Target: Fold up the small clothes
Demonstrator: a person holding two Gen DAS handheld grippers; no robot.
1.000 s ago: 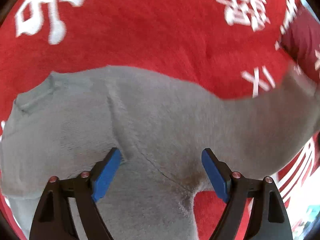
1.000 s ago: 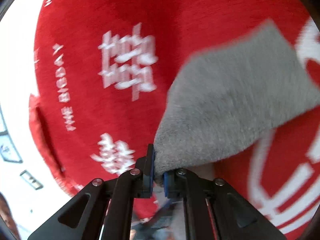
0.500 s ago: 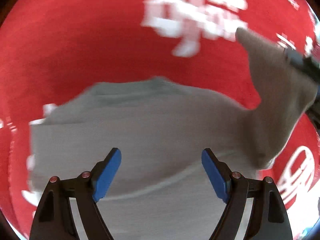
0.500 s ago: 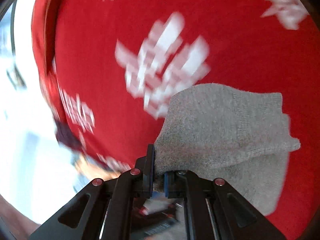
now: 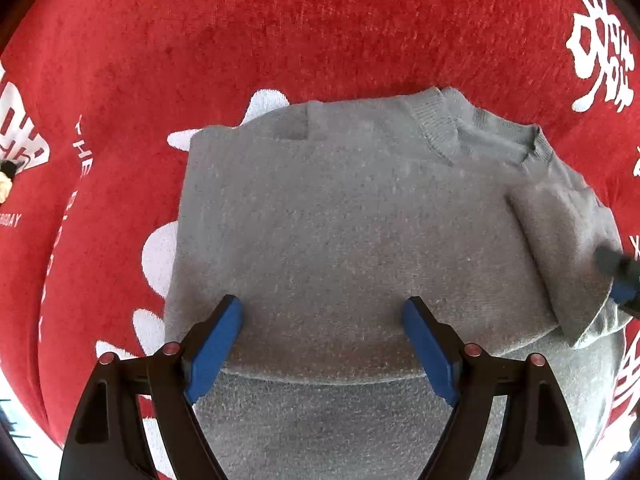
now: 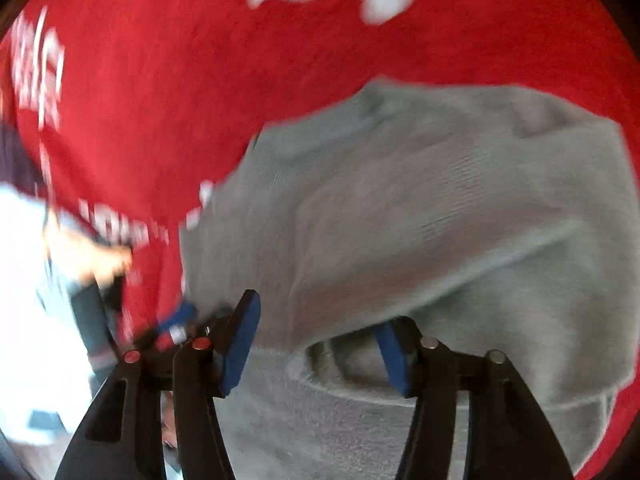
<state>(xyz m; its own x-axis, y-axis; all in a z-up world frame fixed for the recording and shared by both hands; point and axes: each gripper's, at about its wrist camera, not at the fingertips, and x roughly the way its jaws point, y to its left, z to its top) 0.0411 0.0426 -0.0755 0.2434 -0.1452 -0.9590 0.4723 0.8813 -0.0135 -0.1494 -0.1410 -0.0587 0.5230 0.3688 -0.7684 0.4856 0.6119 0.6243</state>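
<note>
Hanging wide open, the left gripper [image 5: 322, 346] and right gripper [image 6: 316, 344] hold nothing above the gray sweater [image 5: 360, 220], lying on the red blanket [image 5: 280, 32]. Sleeve [image 5: 560, 248] looks folded in. Next, probably grab the bottom edge and fold up.

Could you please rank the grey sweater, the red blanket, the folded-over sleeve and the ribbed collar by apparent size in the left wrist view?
1. red blanket, running past the frame's edges
2. grey sweater
3. folded-over sleeve
4. ribbed collar; its far side is foreshortened, so this last placing is less sure.
</note>
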